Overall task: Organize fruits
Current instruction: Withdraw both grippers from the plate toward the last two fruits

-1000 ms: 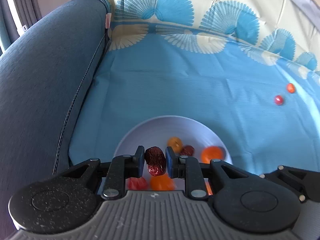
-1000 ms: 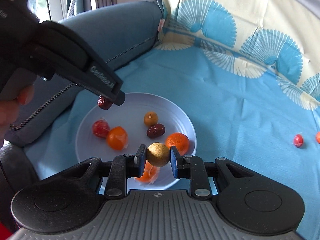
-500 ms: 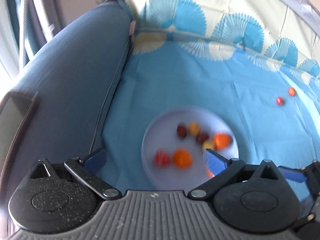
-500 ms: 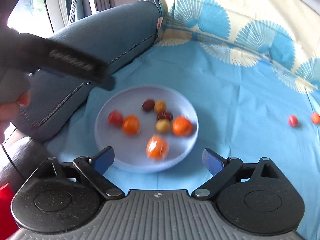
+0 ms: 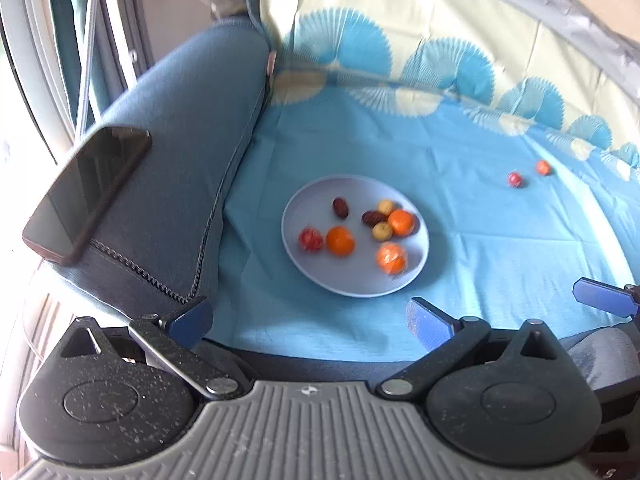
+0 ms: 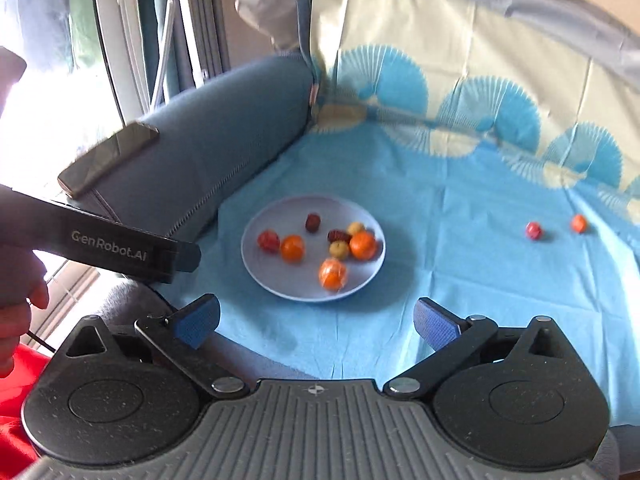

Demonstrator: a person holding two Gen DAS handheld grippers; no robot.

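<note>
Right wrist view shows the right tool [image 6: 316,322] released, its blue pads spread wide and empty, hanging back from the pale plate [image 6: 276,284] on the blue tablecloth [image 6: 460,280]. Left wrist view shows the left tool [image 5: 310,320] likewise released and holding nothing.

On the plate lie three small oranges, two dark red dates, two yellowish round fruits and a red fruit. Two pieces lie loose on the cloth, well apart from the plate to its right: a red cherry tomato [image 6: 533,230] and, just beside it, a small orange fruit [image 6: 579,223]. These two look like the remaining work.

Both should be light, round and smooth-skinned, so they will likely roll on the cloth if nudged and could squirt out from between hard pads. The tomato is probably thin-skinned and soft, so only a gentle squeeze is wise. The best hold is across the widest middle, pads coming down on either side at once, low enough to sit around the fruit's equator. The cloth may wrinkle under the pads, so avoid dragging.

A dark phone [image 5: 86,192] rests on the sofa arm [image 5: 180,152], clear of the work.
</note>
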